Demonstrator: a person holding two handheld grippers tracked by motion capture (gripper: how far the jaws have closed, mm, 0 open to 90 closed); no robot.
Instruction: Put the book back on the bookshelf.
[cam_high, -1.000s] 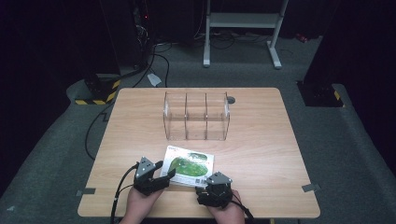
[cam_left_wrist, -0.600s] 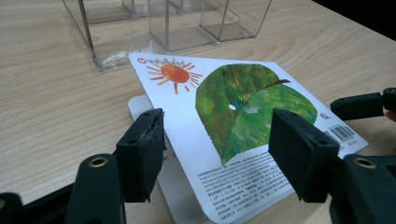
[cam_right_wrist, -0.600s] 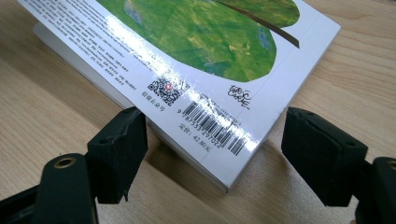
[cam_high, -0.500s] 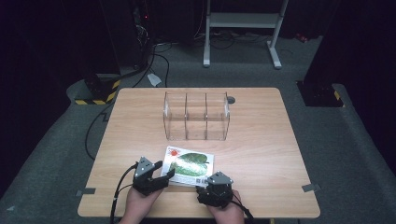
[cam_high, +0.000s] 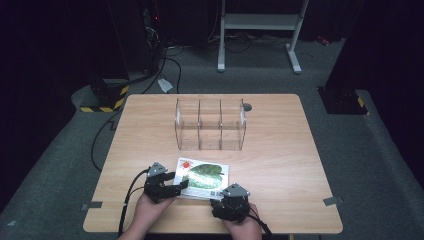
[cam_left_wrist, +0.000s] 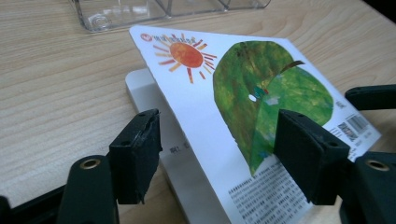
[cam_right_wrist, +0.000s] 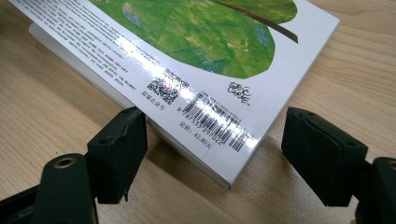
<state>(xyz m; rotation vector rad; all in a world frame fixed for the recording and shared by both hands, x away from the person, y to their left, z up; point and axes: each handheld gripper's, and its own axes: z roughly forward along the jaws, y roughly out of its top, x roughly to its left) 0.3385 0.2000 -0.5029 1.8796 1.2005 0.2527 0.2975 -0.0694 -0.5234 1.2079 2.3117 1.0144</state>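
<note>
A thin book (cam_high: 202, 176) with a green leaf and an orange sun on its cover lies near the table's front edge. My left gripper (cam_high: 181, 186) is at its left edge, and its jaws have just been opening. In the left gripper view the raised cover (cam_left_wrist: 233, 93) slants between the open jaws (cam_left_wrist: 217, 154) above the white pages, and no pad presses it. My right gripper (cam_high: 220, 199) stands open at the book's near corner. Its pads (cam_right_wrist: 116, 149) straddle the barcode corner (cam_right_wrist: 219, 126) with gaps on both sides.
A clear plastic organizer (cam_high: 210, 124) with three compartments stands mid-table beyond the book. The wooden table (cam_high: 280, 150) has bare surface to the left and right. Black cables trail off its left edge. One black jaw of the right gripper (cam_left_wrist: 369, 95) shows in the left gripper view.
My left gripper has edged slightly toward the book. The right hand and the book stay where they were.
</note>
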